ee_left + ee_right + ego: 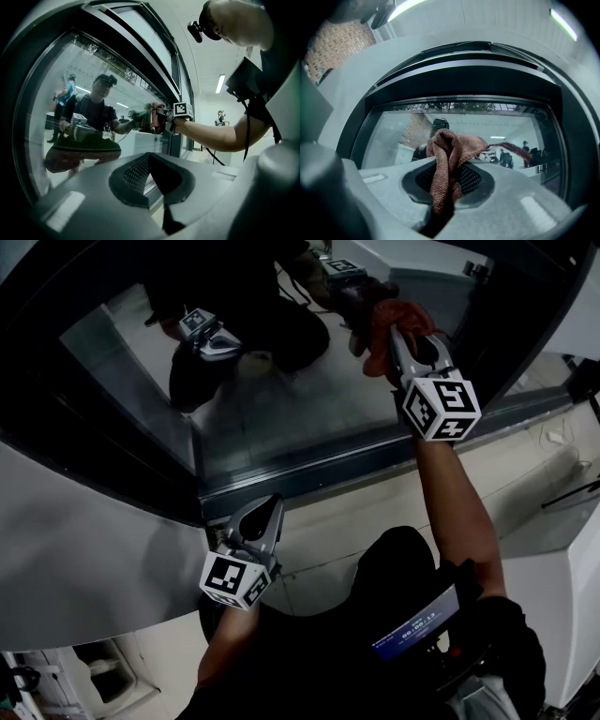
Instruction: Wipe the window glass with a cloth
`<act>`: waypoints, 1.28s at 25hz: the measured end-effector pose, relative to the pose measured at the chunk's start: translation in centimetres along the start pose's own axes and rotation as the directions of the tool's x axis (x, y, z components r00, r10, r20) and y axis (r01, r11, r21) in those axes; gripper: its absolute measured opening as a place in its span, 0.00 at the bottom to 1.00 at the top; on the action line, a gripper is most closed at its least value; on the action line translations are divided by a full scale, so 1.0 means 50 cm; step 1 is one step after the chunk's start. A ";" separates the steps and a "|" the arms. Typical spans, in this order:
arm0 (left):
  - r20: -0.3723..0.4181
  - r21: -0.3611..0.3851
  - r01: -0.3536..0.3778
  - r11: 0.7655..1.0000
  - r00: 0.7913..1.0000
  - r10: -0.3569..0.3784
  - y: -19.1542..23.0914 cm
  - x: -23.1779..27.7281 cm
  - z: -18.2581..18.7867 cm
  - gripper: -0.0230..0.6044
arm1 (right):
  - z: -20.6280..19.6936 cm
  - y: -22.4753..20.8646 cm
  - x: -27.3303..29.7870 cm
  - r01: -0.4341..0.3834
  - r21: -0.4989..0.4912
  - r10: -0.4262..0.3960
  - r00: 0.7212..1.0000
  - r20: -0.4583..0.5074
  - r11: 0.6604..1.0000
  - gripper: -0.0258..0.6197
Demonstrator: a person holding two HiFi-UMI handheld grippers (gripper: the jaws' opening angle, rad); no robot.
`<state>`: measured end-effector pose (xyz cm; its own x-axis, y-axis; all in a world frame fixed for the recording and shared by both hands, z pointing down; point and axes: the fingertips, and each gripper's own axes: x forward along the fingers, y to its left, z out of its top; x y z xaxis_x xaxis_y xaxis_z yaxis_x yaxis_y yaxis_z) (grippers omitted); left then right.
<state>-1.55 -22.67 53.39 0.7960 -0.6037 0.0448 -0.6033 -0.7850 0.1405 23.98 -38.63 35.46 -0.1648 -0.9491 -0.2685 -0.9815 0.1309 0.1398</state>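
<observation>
The cloth [443,161] in the right tool [447,180] is a coarse, nubbly weave, matt rust-brown. The glass [281,404] is glossy and mirrors the room. Its frame [309,470] looks like smooth dark metal with a dull sheen. The left tool [149,161] and the right one have matt grey plastic shells, and their pads [135,174] carry a fine dotted texture. The floor [323,531] is smooth pale tile.

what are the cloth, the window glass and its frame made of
Cloth: reddish-brown woven or terry fabric, matte, with a ribbed weave showing. Window glass: a smooth, glossy pane that shows clear reflections. Frame: dark and smooth, probably painted metal, though plastic cannot be ruled out.
</observation>
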 end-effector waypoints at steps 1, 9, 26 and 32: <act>0.000 0.001 0.002 1.000 1.000 -0.002 -0.001 0.002 0.000 0.06 | -0.001 -0.012 -0.003 0.009 -0.005 -0.009 1.000 -0.003 1.000 0.11; -0.008 0.003 0.016 1.000 1.000 -0.016 -0.003 0.011 -0.005 0.06 | -0.015 -0.113 -0.024 0.083 -0.027 -0.083 0.996 -0.028 0.996 0.11; 0.010 -0.016 -0.024 1.000 1.000 0.024 0.008 -0.002 0.007 0.06 | 0.028 0.040 -0.049 -0.015 0.098 0.009 0.998 0.061 0.995 0.11; 0.018 -0.025 -0.055 0.998 0.998 0.055 0.031 -0.043 0.004 0.06 | -0.023 0.414 -0.017 -0.353 0.175 0.353 0.935 0.036 0.919 0.11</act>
<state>-4.20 -22.64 53.31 0.7604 -0.6485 0.0350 -0.6446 -0.7471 0.1623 3.91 -35.44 39.66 -0.5038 -0.8309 -0.2363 -0.8608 0.5057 0.0569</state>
